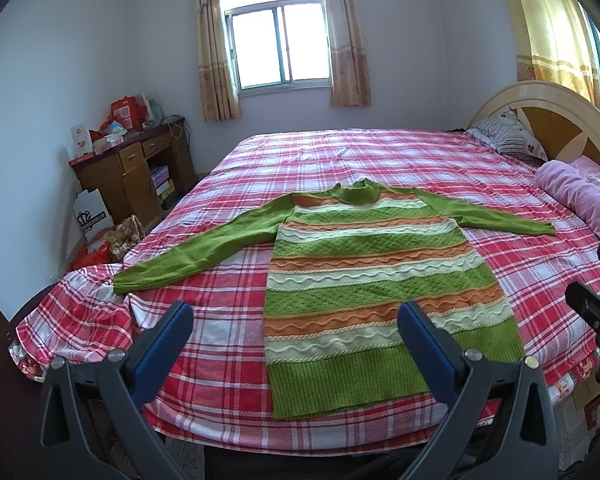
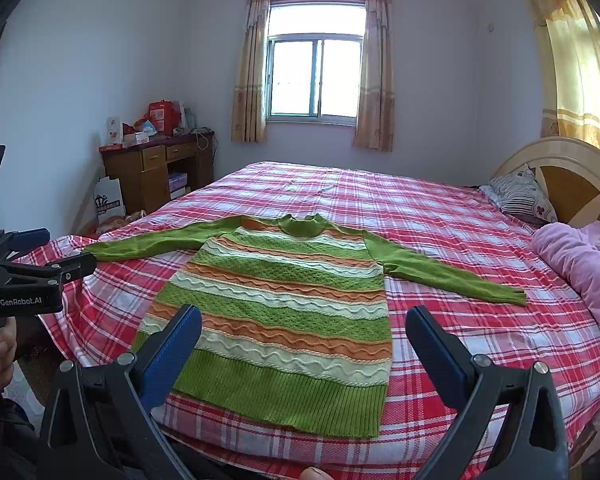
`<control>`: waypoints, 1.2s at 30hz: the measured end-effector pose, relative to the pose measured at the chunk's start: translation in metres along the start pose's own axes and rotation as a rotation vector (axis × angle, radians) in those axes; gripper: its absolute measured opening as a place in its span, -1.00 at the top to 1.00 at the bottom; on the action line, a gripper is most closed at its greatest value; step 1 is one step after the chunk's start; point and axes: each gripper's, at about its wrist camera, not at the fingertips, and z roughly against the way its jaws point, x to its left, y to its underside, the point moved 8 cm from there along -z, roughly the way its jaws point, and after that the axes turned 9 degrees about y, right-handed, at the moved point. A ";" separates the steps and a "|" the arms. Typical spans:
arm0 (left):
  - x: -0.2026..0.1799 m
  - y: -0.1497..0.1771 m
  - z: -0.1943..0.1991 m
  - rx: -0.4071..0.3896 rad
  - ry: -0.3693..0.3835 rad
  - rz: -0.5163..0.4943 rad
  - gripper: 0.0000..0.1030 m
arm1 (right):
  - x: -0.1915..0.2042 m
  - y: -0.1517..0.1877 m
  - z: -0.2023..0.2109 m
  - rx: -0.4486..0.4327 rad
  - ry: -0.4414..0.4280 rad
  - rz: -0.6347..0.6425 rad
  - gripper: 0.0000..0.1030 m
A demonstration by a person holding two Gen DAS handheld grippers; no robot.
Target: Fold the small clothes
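From the left wrist view, the left gripper (image 1: 294, 316) hovers with jaws spread wide, pinching nothing, above the near edge of the bed (image 1: 380, 152). The striped sweater (image 1: 380, 280) lies flat on the plaid sheet, sleeves out to both sides. A pink blanket (image 1: 580, 196) and a pillow (image 1: 508, 136) sit by the headboard; a cluttered wooden counter (image 1: 132, 168) stands left.

From the right wrist view, the right gripper (image 2: 304, 320) likewise has its jaws spread over the sweater's hem (image 2: 284, 396). The left gripper shows at the left edge, near the sleeve cuff (image 2: 96, 254).
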 end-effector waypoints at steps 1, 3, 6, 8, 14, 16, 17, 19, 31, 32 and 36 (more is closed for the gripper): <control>0.001 0.001 -0.002 0.002 0.000 0.002 -1.00 | 0.000 0.000 0.000 0.000 0.000 0.000 -0.98; 0.002 0.004 -0.002 0.006 0.001 0.002 -1.00 | 0.001 0.000 0.000 0.002 0.001 0.001 -0.98; 0.003 0.006 -0.004 0.011 0.001 0.003 -1.00 | 0.000 0.001 -0.002 0.004 0.000 0.000 -0.98; 0.003 0.005 -0.004 0.011 -0.001 0.003 -1.00 | 0.000 0.002 -0.002 0.006 0.000 0.000 -0.98; 0.004 0.006 -0.008 0.026 -0.002 0.006 -1.00 | -0.001 0.003 -0.006 0.013 0.001 0.000 -0.98; 0.004 0.004 -0.009 0.031 -0.002 0.006 -1.00 | -0.002 0.003 -0.007 0.016 0.002 -0.001 -0.98; 0.004 0.004 -0.009 0.033 -0.003 0.005 -1.00 | -0.002 0.004 -0.008 0.018 0.002 -0.001 -0.98; 0.005 0.004 -0.010 0.037 -0.005 0.006 -1.00 | -0.003 0.005 -0.009 0.021 0.004 -0.001 -0.98; 0.019 0.006 -0.038 0.079 -0.036 0.007 -1.00 | -0.020 0.011 -0.036 0.046 0.024 -0.015 -0.98; 0.022 0.007 -0.044 0.089 -0.039 0.011 -1.00 | -0.023 0.012 -0.039 0.047 0.028 -0.017 -0.98; 0.029 0.011 -0.066 0.126 -0.049 0.018 -1.00 | -0.037 0.020 -0.062 0.076 0.031 -0.047 -0.98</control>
